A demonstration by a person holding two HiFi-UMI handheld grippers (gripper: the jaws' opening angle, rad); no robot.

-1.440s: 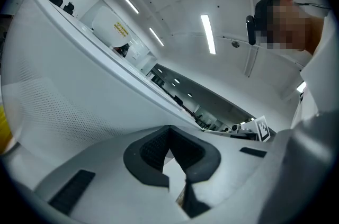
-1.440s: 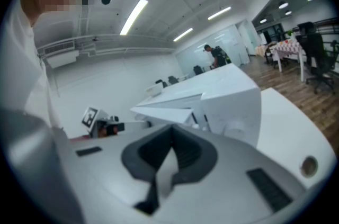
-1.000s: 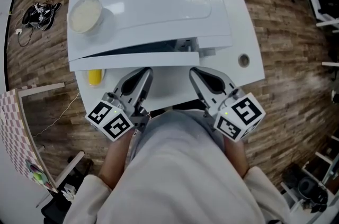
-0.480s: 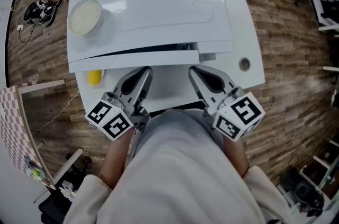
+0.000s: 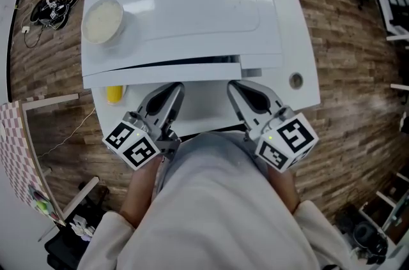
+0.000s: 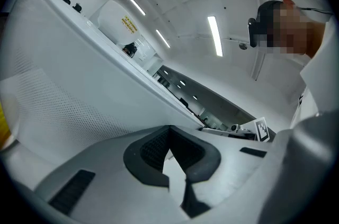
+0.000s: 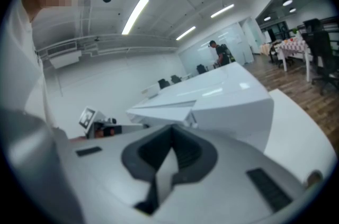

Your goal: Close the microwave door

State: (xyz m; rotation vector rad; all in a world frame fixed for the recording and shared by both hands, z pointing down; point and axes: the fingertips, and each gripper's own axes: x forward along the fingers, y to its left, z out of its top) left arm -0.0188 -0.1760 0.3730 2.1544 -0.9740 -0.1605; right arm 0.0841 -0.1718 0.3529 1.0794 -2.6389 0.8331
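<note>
In the head view a white microwave [image 5: 185, 0] stands on a white table [image 5: 300, 39]. Its door [image 5: 160, 72] is almost against the body, with a thin dark gap along the top edge that is widest toward the right. Both grippers are held close to my body in front of the door, not touching it. My left gripper [image 5: 174, 91] is shut and empty, and the perforated door panel [image 6: 69, 96] fills the left gripper view behind it [image 6: 170, 151]. My right gripper [image 5: 236, 89] is also shut and empty [image 7: 172, 151], with the microwave [image 7: 212, 96] behind it.
A round cream bowl [image 5: 102, 18] sits on top of the microwave at the left. A yellow object [image 5: 114, 94] lies on the table beside my left gripper. A cable hole [image 5: 294, 78] is at the table's right. Shoes [image 5: 48, 12] lie on the wooden floor.
The dark gap between the door and the microwave body has narrowed a little. Both grippers have stayed almost where they were.
</note>
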